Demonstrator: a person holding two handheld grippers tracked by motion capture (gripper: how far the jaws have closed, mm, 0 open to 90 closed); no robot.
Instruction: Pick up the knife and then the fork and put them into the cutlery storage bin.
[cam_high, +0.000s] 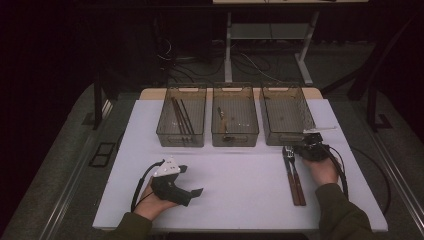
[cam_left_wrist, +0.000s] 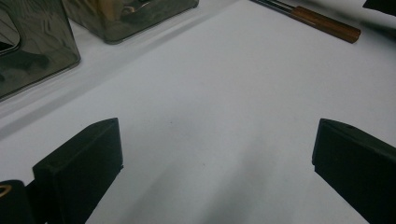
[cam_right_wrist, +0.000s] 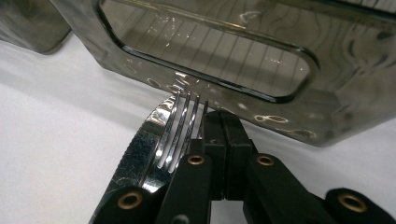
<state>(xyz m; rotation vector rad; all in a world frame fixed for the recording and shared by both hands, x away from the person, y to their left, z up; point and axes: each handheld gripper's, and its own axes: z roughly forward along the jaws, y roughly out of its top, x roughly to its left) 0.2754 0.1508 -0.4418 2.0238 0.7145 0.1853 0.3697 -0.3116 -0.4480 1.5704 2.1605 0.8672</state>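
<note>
A fork (cam_high: 296, 176) and a knife (cam_high: 289, 172), both with brown wooden handles, lie side by side on the white table (cam_high: 235, 185) at the right. In the right gripper view the fork's tines (cam_right_wrist: 183, 130) rest on the knife's serrated blade (cam_right_wrist: 133, 156). My right gripper (cam_right_wrist: 224, 135) is shut, pads pressed together with nothing seen between them, just right of the tines. From above, the right gripper (cam_high: 296, 150) sits at the utensils' far ends. My left gripper (cam_high: 192, 180) stands open over bare table at the left, jaws wide apart (cam_left_wrist: 212, 154).
Three smoky see-through bins stand in a row at the back. The left bin (cam_high: 181, 137) holds dark sticks, the middle bin (cam_high: 235, 137) a wooden-handled piece, and the right bin (cam_high: 280, 137) stands close behind the right gripper, its handle cut-out wall (cam_right_wrist: 327, 116) close ahead.
</note>
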